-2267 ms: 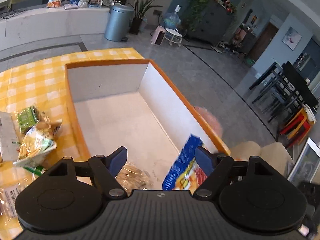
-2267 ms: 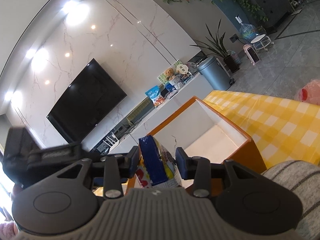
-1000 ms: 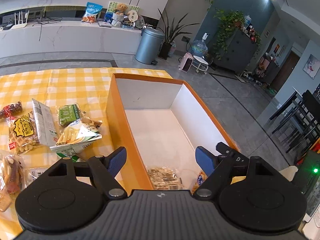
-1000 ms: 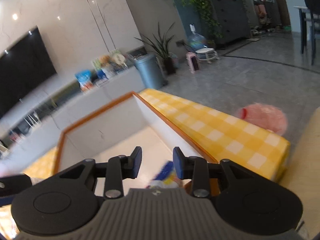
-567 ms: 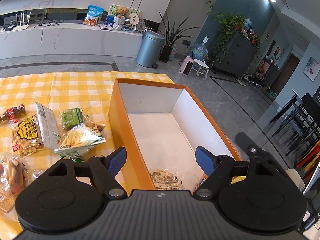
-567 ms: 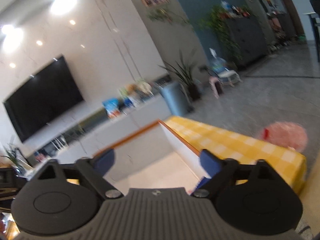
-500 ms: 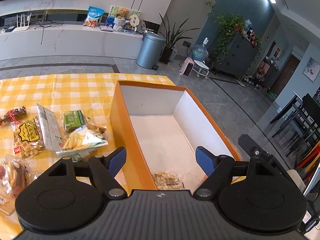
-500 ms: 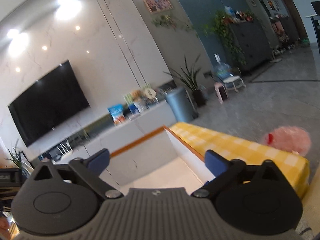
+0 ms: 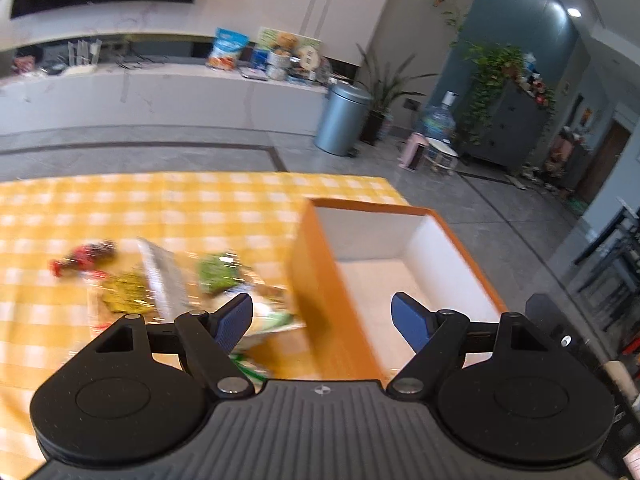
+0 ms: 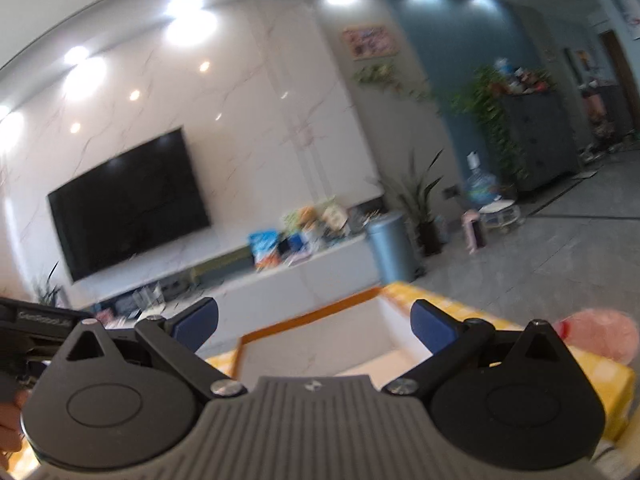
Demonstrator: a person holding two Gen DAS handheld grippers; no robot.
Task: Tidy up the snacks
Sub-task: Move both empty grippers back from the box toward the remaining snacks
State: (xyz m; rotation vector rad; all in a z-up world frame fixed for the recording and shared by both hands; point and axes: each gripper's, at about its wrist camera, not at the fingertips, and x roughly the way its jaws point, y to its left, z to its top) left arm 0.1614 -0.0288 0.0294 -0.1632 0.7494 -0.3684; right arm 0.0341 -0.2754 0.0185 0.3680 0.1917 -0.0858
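An orange box (image 9: 316, 280) with a white inside stands on the yellow checked tablecloth (image 9: 160, 208). Several snack packets lie left of it: a green packet (image 9: 220, 276), a silver packet (image 9: 160, 276), a yellow packet (image 9: 124, 292) and a red packet (image 9: 84, 258), all blurred. My left gripper (image 9: 322, 322) is open and empty, held above the box's left wall. My right gripper (image 10: 314, 330) is open and empty, raised above the box (image 10: 320, 344) and pointing at the far wall. The box's near floor is hidden.
A white TV counter (image 9: 160, 92) with bags runs along the far wall under a black TV (image 10: 128, 200). A grey bin (image 9: 342, 120) and plants stand beyond the table. A pink fluffy thing (image 10: 596, 336) lies past the table's right edge.
My right gripper let go of the blue snack bag into the box, opened wide and rose. My left gripper tilted up and swung left towards the packets; the view is now blurred.
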